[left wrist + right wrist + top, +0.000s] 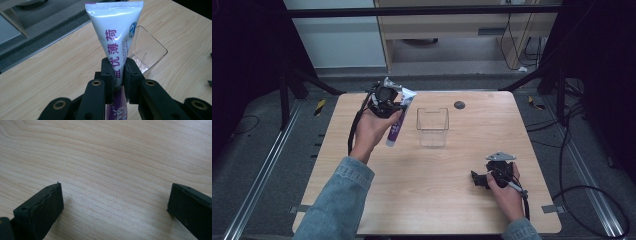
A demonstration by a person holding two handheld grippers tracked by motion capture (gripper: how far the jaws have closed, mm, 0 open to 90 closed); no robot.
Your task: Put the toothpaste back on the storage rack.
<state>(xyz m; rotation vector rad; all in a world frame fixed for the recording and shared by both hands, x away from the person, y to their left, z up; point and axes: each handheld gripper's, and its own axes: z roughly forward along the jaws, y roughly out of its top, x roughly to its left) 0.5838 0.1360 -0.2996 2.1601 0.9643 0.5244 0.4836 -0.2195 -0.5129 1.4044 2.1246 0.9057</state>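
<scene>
1. The left gripper (388,102) is clamped on a white and purple tube (396,125), jaws pinching it near the middle of its length.
2. In the left gripper view the tube (113,37) stands crimped end up and away from the jaws, its purple lower end running down between them.
3. The tube is held off the table (377,200), just left of the clear container (432,127), which stands upright with its mouth open upward.
4. The tube's long axis is tilted. Judged from here, it has to swing nearer upright and shift right over the container's mouth.
5. The right gripper (484,179) rests on the table well apart from the container, toward the near right, with its jaws spread and holding nothing.
6. The left hand is much the nearer to the container.
</scene>
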